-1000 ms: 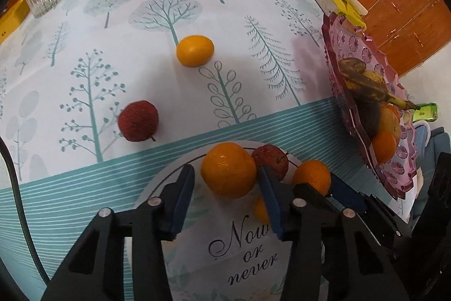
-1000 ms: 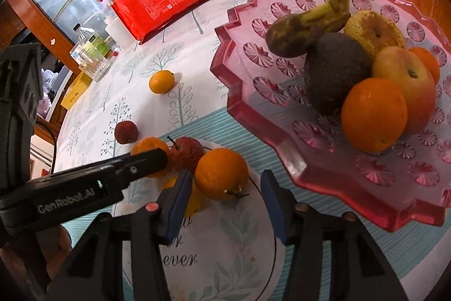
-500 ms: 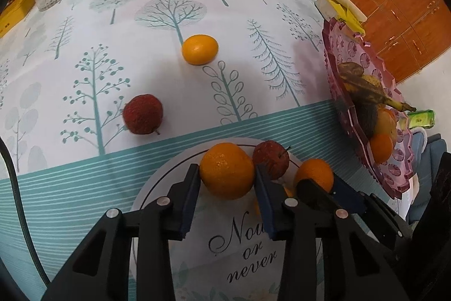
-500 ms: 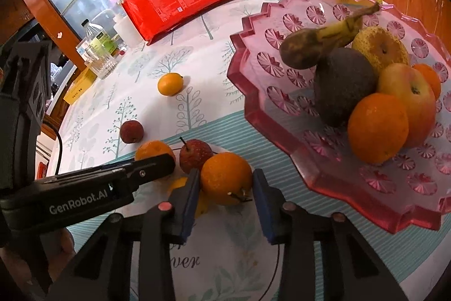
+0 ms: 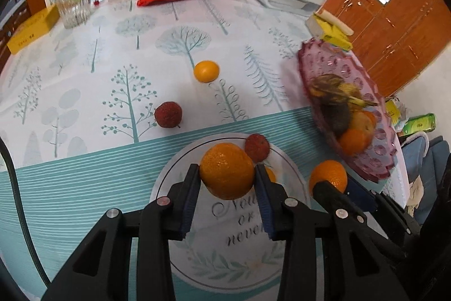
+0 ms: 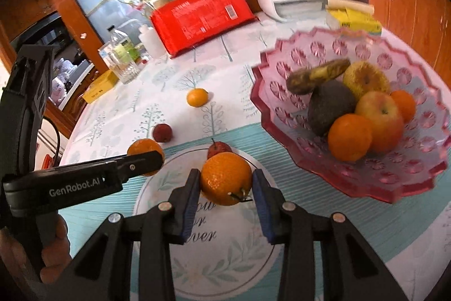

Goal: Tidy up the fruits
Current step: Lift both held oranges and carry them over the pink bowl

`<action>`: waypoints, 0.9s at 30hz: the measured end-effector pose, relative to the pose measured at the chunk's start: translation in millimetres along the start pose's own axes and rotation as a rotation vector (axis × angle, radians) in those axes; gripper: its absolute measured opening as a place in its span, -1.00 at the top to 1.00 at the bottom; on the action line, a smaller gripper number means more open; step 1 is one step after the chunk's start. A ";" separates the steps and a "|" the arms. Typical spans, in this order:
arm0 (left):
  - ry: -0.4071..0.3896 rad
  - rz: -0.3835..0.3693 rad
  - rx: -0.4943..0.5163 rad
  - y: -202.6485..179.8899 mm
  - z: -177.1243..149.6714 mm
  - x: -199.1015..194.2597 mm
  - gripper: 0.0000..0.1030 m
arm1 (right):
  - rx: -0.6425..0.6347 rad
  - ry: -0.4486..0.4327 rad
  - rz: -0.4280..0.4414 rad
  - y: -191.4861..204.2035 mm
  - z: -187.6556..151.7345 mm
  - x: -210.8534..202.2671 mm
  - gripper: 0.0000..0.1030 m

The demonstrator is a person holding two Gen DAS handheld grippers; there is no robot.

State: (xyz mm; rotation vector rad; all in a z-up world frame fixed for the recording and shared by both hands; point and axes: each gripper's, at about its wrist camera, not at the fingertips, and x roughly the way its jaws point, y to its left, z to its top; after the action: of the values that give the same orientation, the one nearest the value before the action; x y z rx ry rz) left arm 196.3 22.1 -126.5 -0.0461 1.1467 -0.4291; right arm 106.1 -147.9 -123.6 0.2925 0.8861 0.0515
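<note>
Now gripping an orange each — left gripper [image 5: 227, 179] clamped on one orange [image 5: 227, 170], right gripper [image 6: 225, 184] on another orange [image 6: 226, 178], both lifting off the white plate [image 6: 157, 182] after closing in half a second back. Leaving one lychee [image 5: 256, 147] at the plate's far edge, with a small orange [image 5: 206, 71] and second lychee [image 5: 168, 114] mid-table. Showing the pink bowl [image 6: 338, 174] openly only in the right view — seen edge-on in the left.
</note>
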 end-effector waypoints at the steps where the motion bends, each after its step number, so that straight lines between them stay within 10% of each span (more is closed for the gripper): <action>1: -0.011 0.002 0.012 -4.7 -1.0 -6.5 0.28 | -0.012 -0.013 0.001 1.7 0.0 -6.4 0.27; 14: -0.138 -0.017 0.180 -91.4 30.2 -72.8 0.28 | -0.067 -0.219 -0.063 -14.8 44.8 -102.3 0.27; 27: -0.180 0.042 0.309 -193.4 100.4 -42.6 0.28 | -0.013 -0.275 -0.294 -100.4 131.6 -114.7 0.27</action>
State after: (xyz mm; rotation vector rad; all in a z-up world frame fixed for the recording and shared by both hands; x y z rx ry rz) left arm 211.8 -158.6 1.6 0.2046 0.8933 -0.5493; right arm 127.0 -293.4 14.1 0.1498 0.6476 -0.2506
